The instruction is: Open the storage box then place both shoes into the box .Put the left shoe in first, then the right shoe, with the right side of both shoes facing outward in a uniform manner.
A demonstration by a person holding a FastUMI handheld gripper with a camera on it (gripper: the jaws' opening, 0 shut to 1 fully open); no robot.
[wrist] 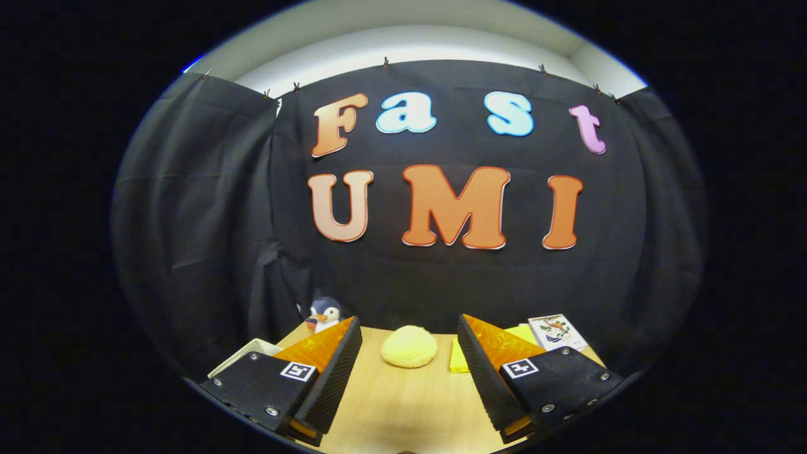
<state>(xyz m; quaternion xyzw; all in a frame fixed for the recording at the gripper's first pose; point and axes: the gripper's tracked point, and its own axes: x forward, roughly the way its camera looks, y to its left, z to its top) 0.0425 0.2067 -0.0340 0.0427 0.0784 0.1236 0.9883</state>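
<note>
My gripper [410,337] is held level above the wooden table [403,397], pointing at the booth's back wall. Its two fingers stand wide apart with nothing between them. A round yellow bun-shaped object [409,346] lies on the table just ahead of the fingers, between their tips. I see no storage box or shoes in this view.
A small penguin plush [324,313] stands at the table's back left behind the left finger. A white tray corner [243,355] pokes out beside that finger. A flat yellow pad [459,360] and a picture card [557,331] lie at the back right.
</note>
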